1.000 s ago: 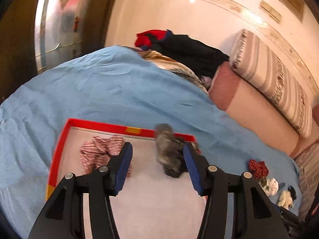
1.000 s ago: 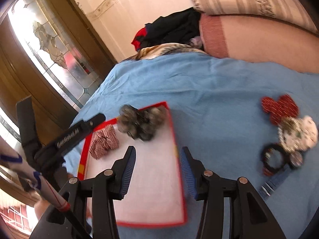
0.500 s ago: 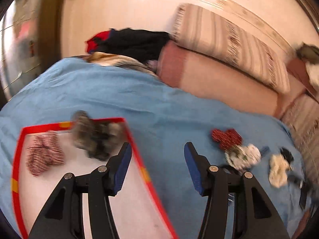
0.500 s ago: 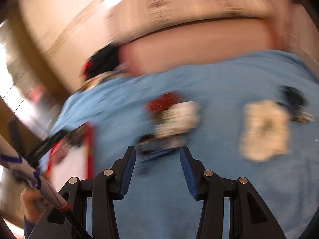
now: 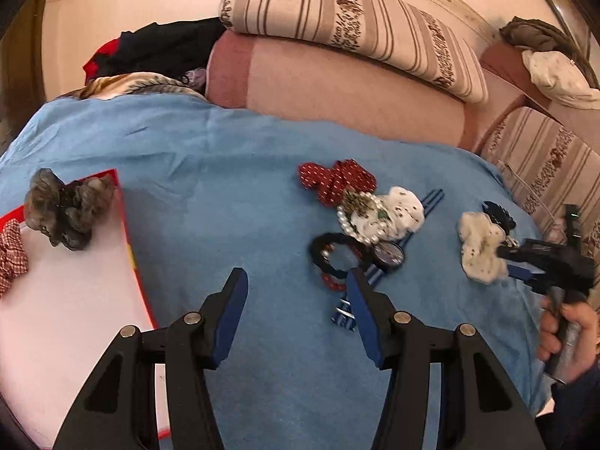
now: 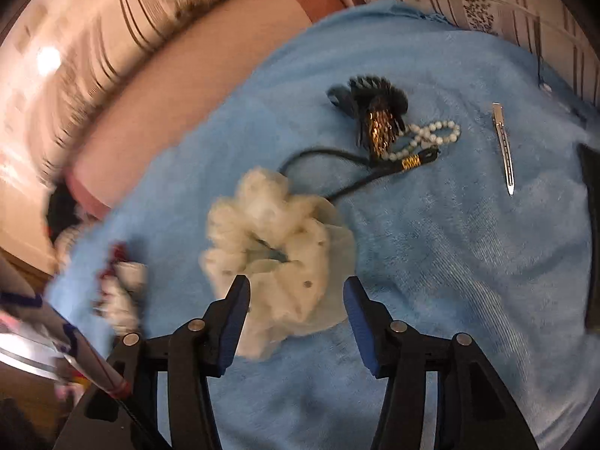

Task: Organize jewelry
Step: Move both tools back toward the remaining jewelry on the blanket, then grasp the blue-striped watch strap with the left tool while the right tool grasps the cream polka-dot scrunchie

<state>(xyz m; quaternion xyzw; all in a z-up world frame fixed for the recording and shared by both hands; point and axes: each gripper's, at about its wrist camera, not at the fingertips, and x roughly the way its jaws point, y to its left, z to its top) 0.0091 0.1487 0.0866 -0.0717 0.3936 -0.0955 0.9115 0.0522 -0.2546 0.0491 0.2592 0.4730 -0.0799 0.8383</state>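
My left gripper stands open over bare blue blanket, nothing between its fingers. Just beyond its right finger lies a pile: a red dotted scrunchie, a white scrunchie with pearls, a black hair tie and a blue striped band. A grey scrunchie and a red checked one rest on the red-rimmed white tray at the left. My right gripper hangs over a cream scrunchie; its jaws are opening, the scrunchie between them, pads not pressing.
Past the cream scrunchie lie a black clip with gold beads, a pearl bracelet, a black cord and a silver hair clip. Striped cushions and a pink bolster line the blanket's far edge. A hand holds the right gripper.
Both grippers swung right, away from the tray. The left now faces the jewellery pile. The right passed that pile and came down over the cream scrunchie.
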